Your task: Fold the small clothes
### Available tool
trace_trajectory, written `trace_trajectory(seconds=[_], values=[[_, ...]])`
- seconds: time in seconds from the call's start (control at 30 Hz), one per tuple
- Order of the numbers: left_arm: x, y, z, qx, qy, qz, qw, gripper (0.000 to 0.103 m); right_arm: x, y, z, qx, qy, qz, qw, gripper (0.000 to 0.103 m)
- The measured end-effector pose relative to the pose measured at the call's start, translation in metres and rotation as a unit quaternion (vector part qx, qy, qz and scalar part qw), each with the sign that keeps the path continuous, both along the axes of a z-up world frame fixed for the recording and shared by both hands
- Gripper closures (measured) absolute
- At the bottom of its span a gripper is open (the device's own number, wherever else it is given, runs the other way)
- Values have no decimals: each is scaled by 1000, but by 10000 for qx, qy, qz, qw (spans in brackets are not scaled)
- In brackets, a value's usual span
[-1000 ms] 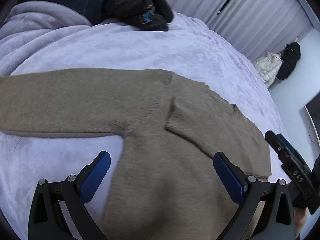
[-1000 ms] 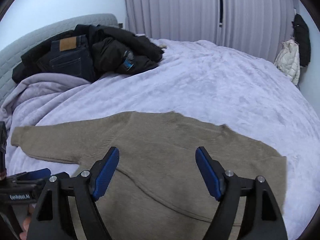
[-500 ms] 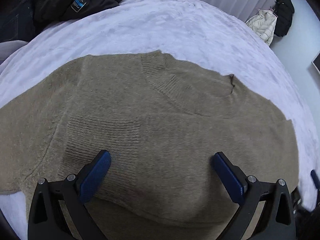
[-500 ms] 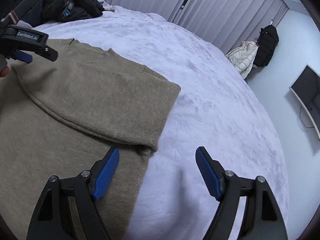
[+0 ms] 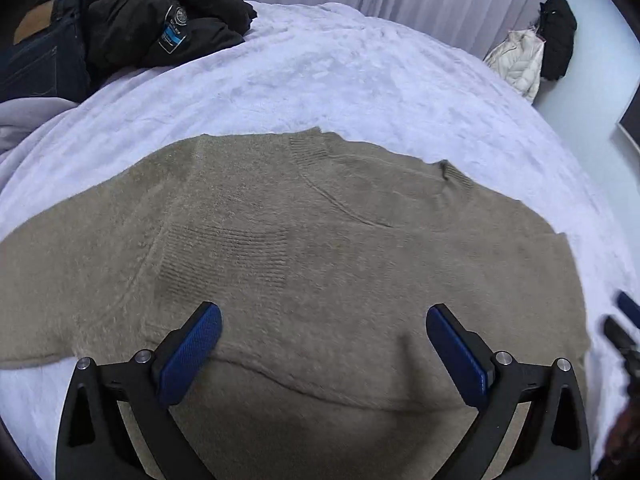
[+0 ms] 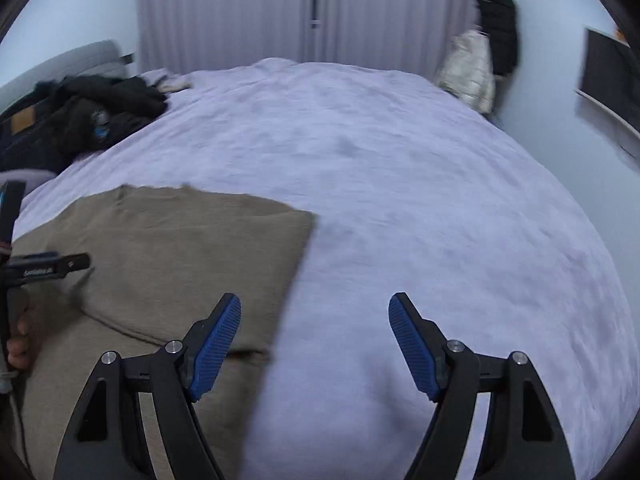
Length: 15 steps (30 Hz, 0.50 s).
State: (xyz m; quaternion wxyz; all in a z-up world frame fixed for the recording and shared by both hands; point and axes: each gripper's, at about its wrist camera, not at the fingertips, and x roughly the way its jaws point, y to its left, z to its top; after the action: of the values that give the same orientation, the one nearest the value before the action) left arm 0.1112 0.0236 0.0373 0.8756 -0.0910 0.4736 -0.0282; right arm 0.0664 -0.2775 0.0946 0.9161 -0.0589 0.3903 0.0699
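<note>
Left tongs [image 5: 323,344] gape empty above the tan sweater [image 5: 300,248] at lower centre; right tongs [image 6: 315,344] gape over the sweater's right edge on the bed [image 6: 400,184].

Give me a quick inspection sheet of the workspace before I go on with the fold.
Surface: lavender bedspread, soft and slightly rumpled.
Job's things: tan sweater lying flat, one sleeve folded across its body.
Clutter: dark clothes pile with jeans at the far left of the bed.
Grippers: left hand-held gripper open above the sweater; right hand-held gripper open, over the sweater's right edge and bare bedspread.
Cables: nothing seen.
Surroundings: closed curtains; white and black jackets hanging by the wall; dark screen on the right wall.
</note>
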Motion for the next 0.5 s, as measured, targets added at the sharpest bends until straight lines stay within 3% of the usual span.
trace_trajectory(seconds=[0.07, 0.13, 0.2, 0.23, 0.37, 0.5], values=[[4, -2, -14, 136, 215, -49, 9997, 0, 28, 35, -23, -235, 370, 441, 9981, 24], [7, 2, -28, 244, 294, -56, 9993, 0, 53, 53, -60, -478, 883, 304, 9945, 24], [3, 1, -29, 298, 149, -78, 9994, 0, 86, 38, -82, -112, 1180, -5, 9929, 18], [2, -1, -30, 371, 128, -89, 9992, 0, 97, 26, -83, 188, 1210, -209, 9922, 13], [0, -1, -28, 361, 138, -79, 9992, 0, 114, -8, -62, 1159, 1402, -876, 9794, 13], [5, 4, -5, 99, 41, 227, 9997, 0, 82, 5, -34, 1395, 924, -843, 9823, 12]])
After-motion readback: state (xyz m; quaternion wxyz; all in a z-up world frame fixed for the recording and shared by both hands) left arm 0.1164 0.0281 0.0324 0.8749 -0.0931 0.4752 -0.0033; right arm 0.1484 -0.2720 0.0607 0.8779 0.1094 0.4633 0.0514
